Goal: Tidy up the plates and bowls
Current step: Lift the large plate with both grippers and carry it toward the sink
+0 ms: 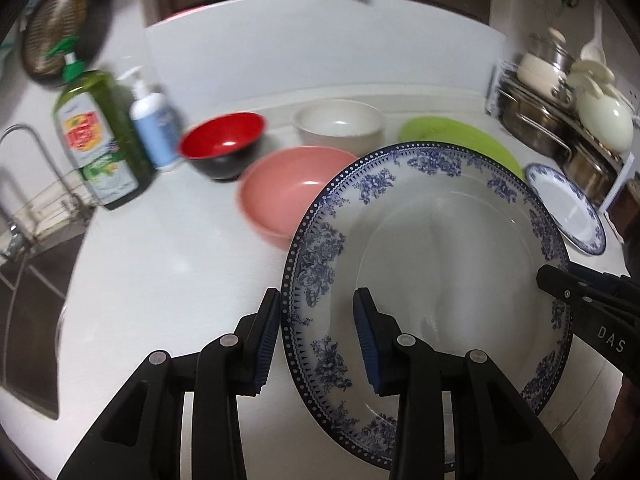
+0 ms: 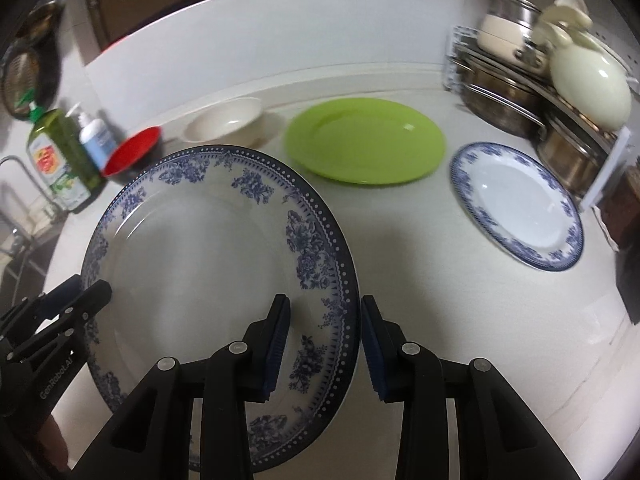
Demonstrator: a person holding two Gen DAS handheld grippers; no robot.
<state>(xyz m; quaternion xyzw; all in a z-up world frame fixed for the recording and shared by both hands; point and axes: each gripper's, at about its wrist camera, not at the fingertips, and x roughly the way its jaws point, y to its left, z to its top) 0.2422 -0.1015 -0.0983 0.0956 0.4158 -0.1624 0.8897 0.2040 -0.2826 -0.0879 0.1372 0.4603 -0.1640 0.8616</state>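
left wrist: large plate (image 1: 440, 248) tilted; jaws straddle rim.

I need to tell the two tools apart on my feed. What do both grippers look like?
Both look alike: the left gripper and the right gripper are matte black linkages with silver round pivot pins and dark blue ribbed pads on the fingers. White lettering marks each body: "DAS" on the right, "GenRobot.AI" on the left.

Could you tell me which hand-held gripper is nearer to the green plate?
Right. The right hand-held gripper straddles the big plate's rim nearer the green plate; the left straddles the far rim.
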